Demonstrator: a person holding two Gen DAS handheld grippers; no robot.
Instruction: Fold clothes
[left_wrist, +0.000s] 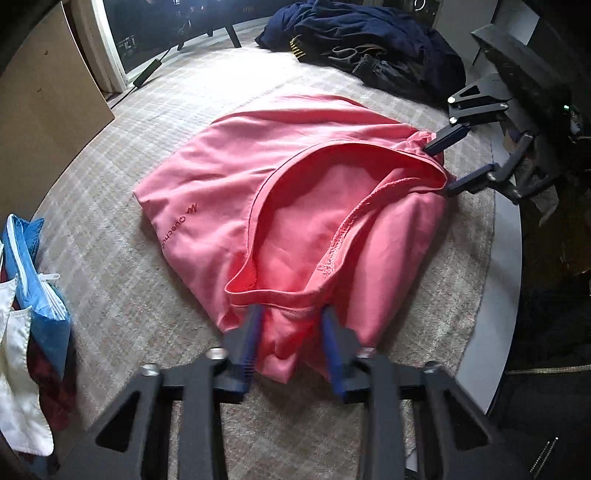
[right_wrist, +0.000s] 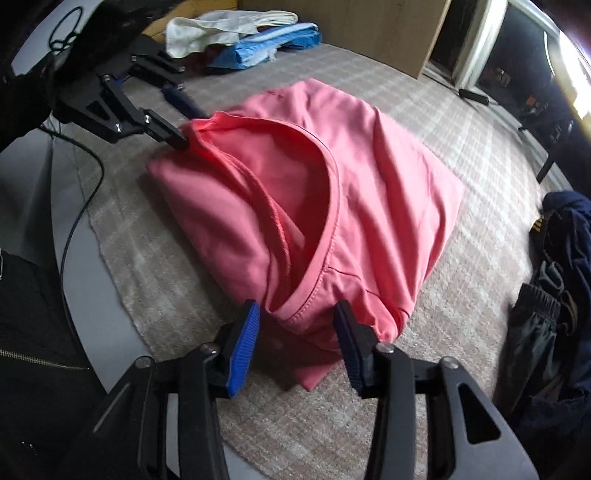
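1. A pink garment (left_wrist: 236, 192) is shown partly folded on a pale checked cloth (left_wrist: 122, 295) that covers the table; a grey table edge (left_wrist: 506, 288) is visible beside the cloth.
2. The garment's long axis is seen to run between the two claws, with its open, hemmed edge gaping upward along that axis and its smooth folded body lying toward the far side of the table.
3. A dark pink logo and the partly readable word "Quechu…" (left_wrist: 177, 225) are printed near one corner; the last letters are hidden by a fold.
4. The left claw (left_wrist: 291, 332) is seen at one end of the open edge, its blue pads (left_wrist: 334, 350) standing either side of a bunch of pink fabric; whether the fabric is pinched cannot be told through the blur.
5. The right claw (right_wrist: 295, 332) is seen at the opposite end, its pads spread with the hem between them, untouched by either.
6. A dark navy pile (left_wrist: 369, 40) and white and blue clothes (right_wrist: 240, 35) lie well apart from the garment.
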